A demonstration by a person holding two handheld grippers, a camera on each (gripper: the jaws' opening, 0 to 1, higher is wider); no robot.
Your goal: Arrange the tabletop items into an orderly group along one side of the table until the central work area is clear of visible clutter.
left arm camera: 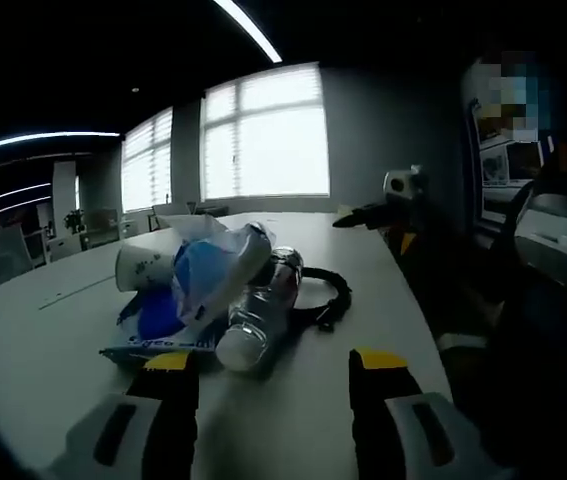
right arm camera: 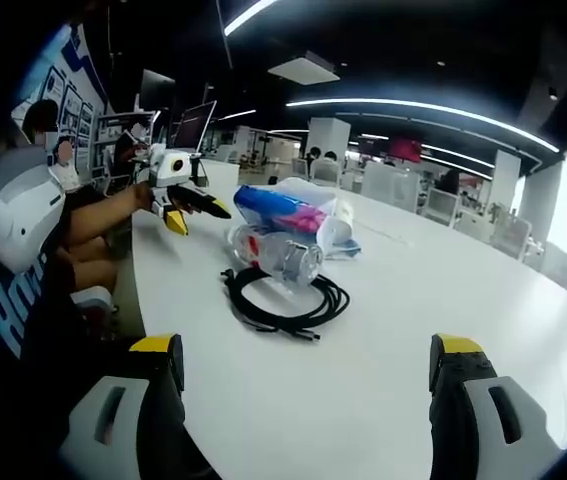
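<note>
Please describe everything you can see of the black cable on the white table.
The black cable is a thin cord wound into a loose coil of several loops and lies flat on the white table. One loose end sticks out towards the right gripper view's camera. Its far side lies against the clear plastic bottle, which lies on its side. In the left gripper view the cable lies behind that bottle. Neither gripper touches it.

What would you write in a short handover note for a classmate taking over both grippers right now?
Left gripper: open, empty, facing the pile.
Right gripper: open, empty, held back from the pile.
Clear bottle, blue packet and paper cup lie bunched on the white table; the coiled black cable lies against the bottle.
Done: items already grouped close together.
Left: judge whether the group sits near enough to one edge.
</note>
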